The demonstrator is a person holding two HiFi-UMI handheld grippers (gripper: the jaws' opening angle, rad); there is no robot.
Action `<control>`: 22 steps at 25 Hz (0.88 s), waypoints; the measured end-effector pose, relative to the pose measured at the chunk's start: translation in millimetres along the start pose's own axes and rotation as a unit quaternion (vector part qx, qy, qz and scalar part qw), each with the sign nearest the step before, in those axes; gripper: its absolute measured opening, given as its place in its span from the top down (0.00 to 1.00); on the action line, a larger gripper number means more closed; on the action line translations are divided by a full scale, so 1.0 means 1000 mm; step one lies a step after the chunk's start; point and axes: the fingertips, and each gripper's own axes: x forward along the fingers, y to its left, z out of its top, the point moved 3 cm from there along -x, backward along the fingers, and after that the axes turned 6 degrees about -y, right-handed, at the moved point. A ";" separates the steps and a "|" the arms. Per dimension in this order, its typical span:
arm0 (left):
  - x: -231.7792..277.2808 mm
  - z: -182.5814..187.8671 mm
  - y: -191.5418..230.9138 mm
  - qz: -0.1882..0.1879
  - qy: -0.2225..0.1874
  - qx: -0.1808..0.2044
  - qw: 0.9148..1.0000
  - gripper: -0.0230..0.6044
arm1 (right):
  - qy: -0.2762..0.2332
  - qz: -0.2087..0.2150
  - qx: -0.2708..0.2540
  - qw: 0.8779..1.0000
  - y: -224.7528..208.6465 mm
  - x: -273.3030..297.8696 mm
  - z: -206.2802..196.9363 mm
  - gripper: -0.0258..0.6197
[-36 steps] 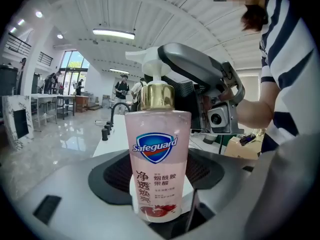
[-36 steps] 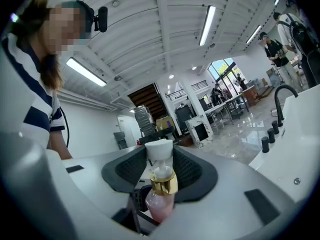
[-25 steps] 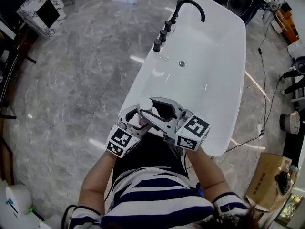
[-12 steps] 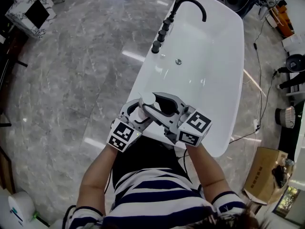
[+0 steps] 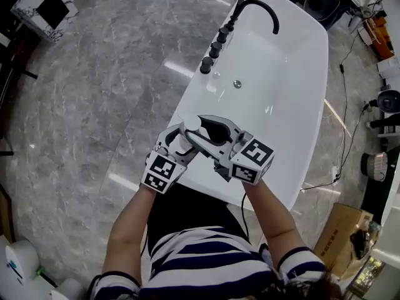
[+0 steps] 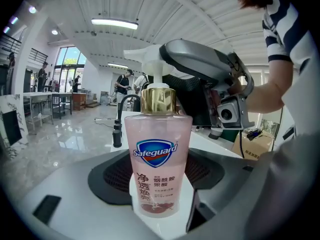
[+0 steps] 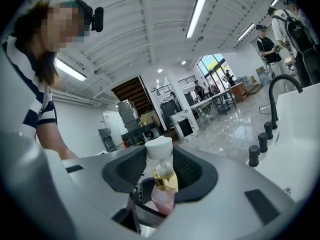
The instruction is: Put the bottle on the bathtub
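My left gripper (image 5: 175, 142) clamps the bottle (image 6: 159, 159) upright at frame centre, and my right gripper (image 5: 195, 129) narrows round its pump. Both sit over the bathtub's (image 5: 284, 111) near end, with the tap (image 5: 259, 6) at the upper right.

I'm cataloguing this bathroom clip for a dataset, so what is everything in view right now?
bathtub: one, white, centre to upper right
faucet: one, black, far end of the tub
knobs: three, black, in a row on the tub's left rim
drain: one, silver, tub floor near the knobs
bottle: one, pink with gold collar and white pump, upright at the tub's near end
marbled box: one, white and black, floor upper left
cardboard box: one, brown, floor lower right
floor: grey, glossy
striped shirt: one, navy and white, bottom
left tool: grey, jaws on the bottle's body
right tool: grey, jaws on its pump head
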 end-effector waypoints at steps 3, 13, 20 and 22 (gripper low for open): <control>0.009 -0.003 0.009 0.011 0.002 0.009 1.000 0.46 | -0.002 0.003 -0.004 1.000 -0.011 0.002 -0.002 0.68; 0.042 -0.012 0.032 0.022 0.000 0.023 0.999 0.46 | -0.007 -0.002 -0.013 1.000 -0.046 0.011 -0.010 0.68; 0.078 -0.003 0.068 0.038 0.004 0.037 0.999 0.46 | -0.007 -0.008 -0.021 1.000 -0.088 0.029 0.003 0.68; 0.082 -0.001 0.077 0.046 0.005 0.049 0.998 0.46 | -0.009 -0.009 -0.024 1.000 -0.095 0.033 0.005 0.67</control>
